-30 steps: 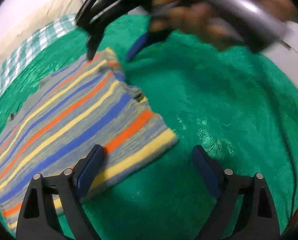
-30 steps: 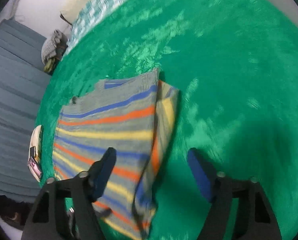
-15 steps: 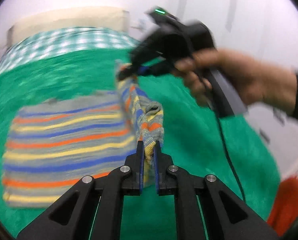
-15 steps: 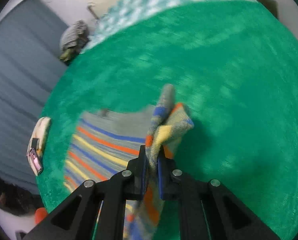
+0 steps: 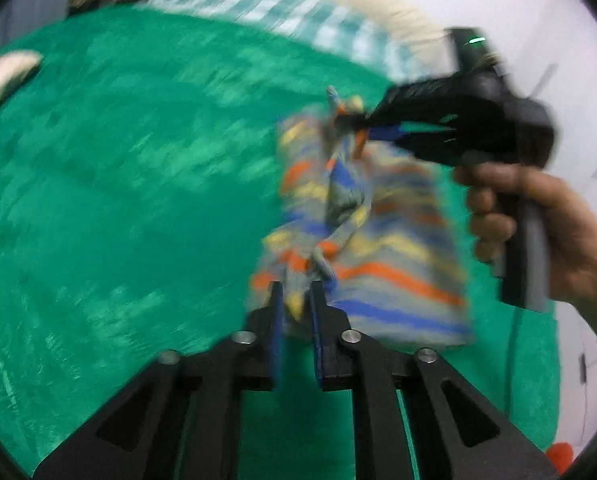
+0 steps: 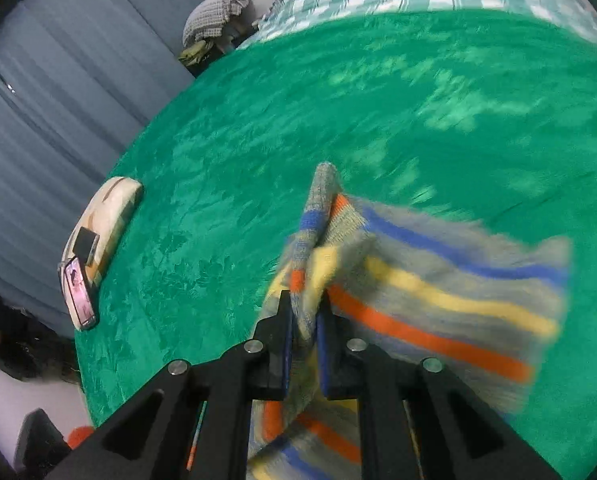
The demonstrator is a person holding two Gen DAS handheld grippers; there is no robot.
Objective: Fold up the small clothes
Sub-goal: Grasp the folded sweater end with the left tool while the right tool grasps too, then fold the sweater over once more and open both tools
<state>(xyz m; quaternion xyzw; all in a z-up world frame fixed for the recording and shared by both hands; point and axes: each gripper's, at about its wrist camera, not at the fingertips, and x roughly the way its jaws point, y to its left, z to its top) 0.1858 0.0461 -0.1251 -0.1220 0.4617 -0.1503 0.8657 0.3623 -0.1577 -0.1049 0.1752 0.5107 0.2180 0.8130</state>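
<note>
One striped garment [image 5: 382, 248], two clamped tools

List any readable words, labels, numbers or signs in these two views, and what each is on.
None can be read.
Phone: lit screen, content too small and blurred to read.
Striped sweater: stripes only, no visible label.
Right hand-held gripper: green indicator light, no text.

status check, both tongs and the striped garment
Left tongs shut on striped garment. Right tongs shut on it too. Garment lifted off green blanket. Nothing in the way.
</note>
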